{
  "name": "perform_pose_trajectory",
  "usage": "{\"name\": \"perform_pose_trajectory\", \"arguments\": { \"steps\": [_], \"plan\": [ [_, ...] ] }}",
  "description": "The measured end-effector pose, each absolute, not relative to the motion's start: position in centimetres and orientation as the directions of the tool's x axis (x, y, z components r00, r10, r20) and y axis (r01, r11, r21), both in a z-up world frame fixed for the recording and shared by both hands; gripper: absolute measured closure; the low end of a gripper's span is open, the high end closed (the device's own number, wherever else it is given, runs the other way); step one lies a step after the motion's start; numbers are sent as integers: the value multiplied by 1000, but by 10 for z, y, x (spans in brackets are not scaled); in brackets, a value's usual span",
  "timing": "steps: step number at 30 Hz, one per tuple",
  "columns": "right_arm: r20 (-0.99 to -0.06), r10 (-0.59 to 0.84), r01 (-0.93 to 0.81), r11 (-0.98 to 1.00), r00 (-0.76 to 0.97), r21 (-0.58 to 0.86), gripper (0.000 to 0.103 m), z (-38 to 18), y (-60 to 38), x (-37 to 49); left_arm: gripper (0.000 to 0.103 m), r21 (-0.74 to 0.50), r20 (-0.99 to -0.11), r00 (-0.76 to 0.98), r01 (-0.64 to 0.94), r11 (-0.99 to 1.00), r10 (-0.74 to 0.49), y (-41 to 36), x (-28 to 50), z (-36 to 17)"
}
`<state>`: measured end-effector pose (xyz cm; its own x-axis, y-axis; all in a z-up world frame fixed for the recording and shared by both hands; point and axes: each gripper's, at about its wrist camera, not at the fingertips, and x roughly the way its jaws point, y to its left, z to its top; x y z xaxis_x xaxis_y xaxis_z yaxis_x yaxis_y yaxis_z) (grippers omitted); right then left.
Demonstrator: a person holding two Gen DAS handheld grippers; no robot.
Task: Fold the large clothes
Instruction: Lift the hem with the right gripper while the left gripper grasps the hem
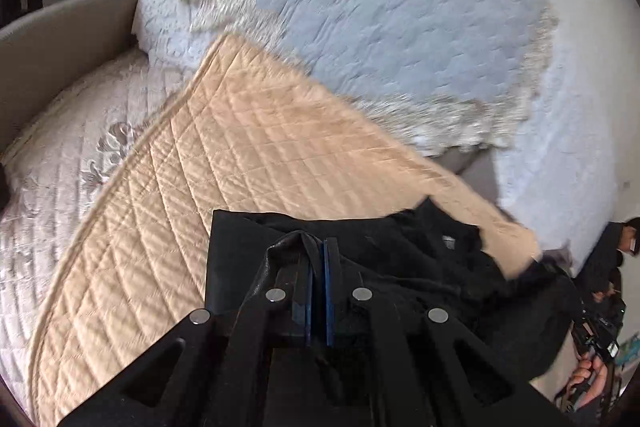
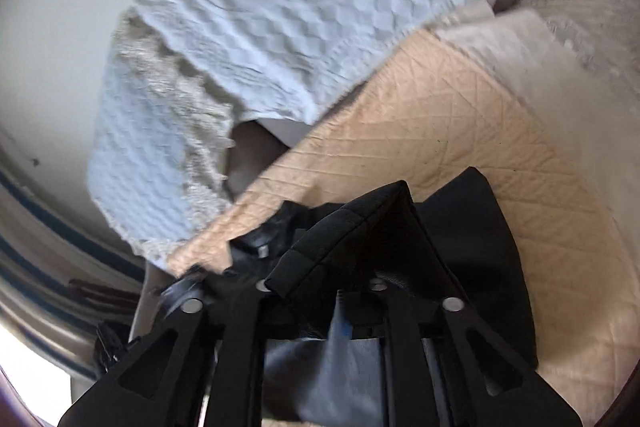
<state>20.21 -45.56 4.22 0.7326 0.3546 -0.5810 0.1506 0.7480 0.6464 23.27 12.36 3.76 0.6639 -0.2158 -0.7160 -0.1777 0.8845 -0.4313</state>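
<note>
A black garment (image 1: 432, 267) lies crumpled on a tan quilted mat (image 1: 248, 155). My left gripper (image 1: 318, 255) is shut on a fold of it, and a thin strip of dark cloth sits pinched between the blue pads (image 1: 329, 287). In the right wrist view the same black garment (image 2: 472, 227) lies on the tan mat (image 2: 460, 115). A thick folded edge of it drapes over my right gripper (image 2: 320, 259) and hides the fingertips, so the gap between them does not show. Only a sliver of blue pad (image 2: 343, 327) peeks out below the cloth.
A pale blue textured bedspread (image 1: 400, 7) with a fringed border covers the bed behind the mat. An embroidered cream pillow (image 1: 68, 167) and a beige bed frame (image 1: 60, 39) are at the left. A person's hand (image 1: 588, 379) holds a dark device at the lower right edge.
</note>
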Motion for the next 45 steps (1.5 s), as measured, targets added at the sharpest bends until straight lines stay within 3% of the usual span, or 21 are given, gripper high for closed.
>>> {"name": "perform_pose_trajectory", "arguments": {
  "steps": [3, 7, 9, 11, 13, 14, 18, 26, 27, 28, 29, 32, 41, 45],
  "plan": [
    [-669, 316, 228, 772, 673, 594, 66, 12, -461, 228, 98, -365, -794, 581, -221, 905, -178, 118, 261, 4],
    [-616, 312, 123, 820, 723, 559, 47, 27, -465, 207, 91, -370, -768, 614, -189, 910, -185, 120, 251, 10],
    [-644, 245, 114, 879, 725, 463, 46, 32, -467, 199, 82, -327, -740, 659, -175, 929, -136, 122, 238, 24],
    [-682, 194, 125, 913, 705, 389, 46, 30, -467, 207, 52, -295, -718, 688, -164, 942, -105, 121, 235, 36],
    [-723, 176, 145, 922, 668, 358, 46, 20, -471, 219, 41, -275, -715, 691, -135, 952, -109, 114, 247, 37],
    [-729, 175, 147, 923, 662, 355, 46, 16, -473, 224, 40, -255, -731, 673, -113, 960, -115, 109, 259, 32],
    [-763, 165, 131, 942, 625, 311, 46, 10, -472, 250, 40, -166, -815, 572, -76, 983, -93, 89, 297, 3],
    [-864, 149, 83, 973, 481, 214, 46, -12, -458, 288, 40, -83, -860, 508, -51, 995, -45, 74, 330, -26],
    [-869, 140, 75, 977, 475, 198, 52, -13, -456, 289, 41, -79, -860, 508, -56, 995, -40, 73, 331, -28],
    [-865, 122, 61, 983, 486, 173, 86, -11, -452, 287, 54, -73, -857, 515, -62, 995, -31, 72, 331, -29],
    [-859, 112, 54, 985, 500, 161, 96, -9, -449, 286, 71, -72, -847, 531, -63, 995, -28, 70, 329, -28],
    [-815, 117, 24, 987, 568, 158, 98, 5, -442, 273, 94, -11, -796, 604, -67, 998, 32, 61, 317, -18],
    [-634, 87, 71, 973, 769, 220, 98, 49, -448, 248, 96, -109, -601, 799, -60, 992, -17, 62, 290, 55],
    [-681, 46, 157, 960, 731, 234, 98, 15, -460, 277, 96, -55, -654, 755, -119, 991, 54, 57, 323, 21]
  ]
}}
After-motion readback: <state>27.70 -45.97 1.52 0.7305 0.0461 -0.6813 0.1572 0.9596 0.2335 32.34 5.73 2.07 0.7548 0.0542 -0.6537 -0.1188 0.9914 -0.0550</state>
